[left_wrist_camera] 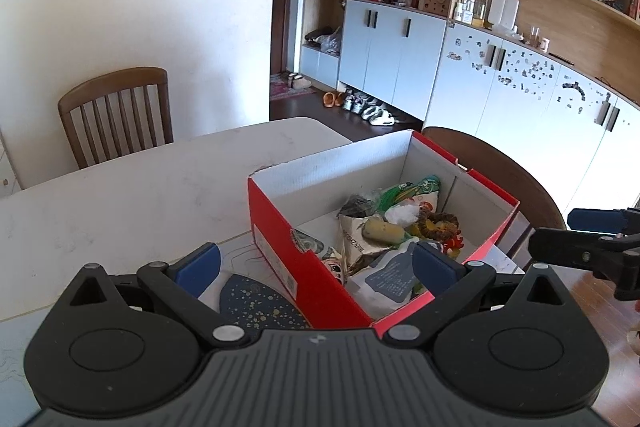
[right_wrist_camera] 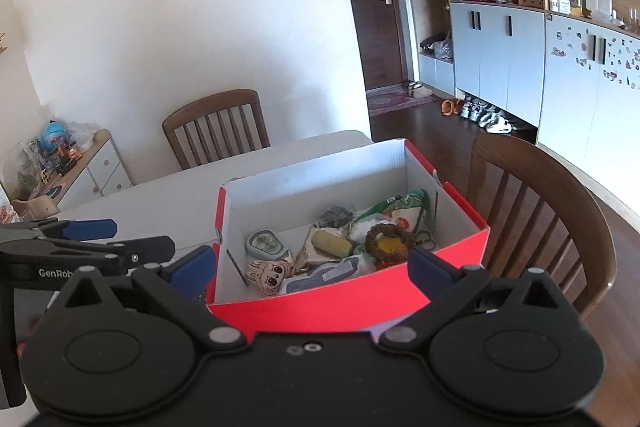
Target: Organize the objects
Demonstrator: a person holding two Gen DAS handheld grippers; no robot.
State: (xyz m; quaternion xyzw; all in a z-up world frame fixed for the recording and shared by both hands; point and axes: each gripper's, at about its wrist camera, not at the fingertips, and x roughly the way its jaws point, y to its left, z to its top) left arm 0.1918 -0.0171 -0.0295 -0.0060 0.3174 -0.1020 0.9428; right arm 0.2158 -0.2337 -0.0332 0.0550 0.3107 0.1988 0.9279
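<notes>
Left claw [left_wrist_camera: 316, 263]: spread wide, empty, above the box's near corner.
Right claw [right_wrist_camera: 312, 267]: spread wide, empty.
Red box [right_wrist_camera: 352, 297]: on table [left_wrist_camera: 132, 187], holding assorted small items.
Advice: descend squarely; avoid snagging the cardboard rim.

Left wrist view: sits close behind the left claw [left_wrist_camera: 316, 265], looking forward and down at the red box [left_wrist_camera: 280, 223] on the worktop [left_wrist_camera: 120, 195]. Right wrist view: same, behind the right claw [right_wrist_camera: 312, 267]. Both share box, worktop, far chair [left_wrist_camera: 116, 115], cabinets.
</notes>
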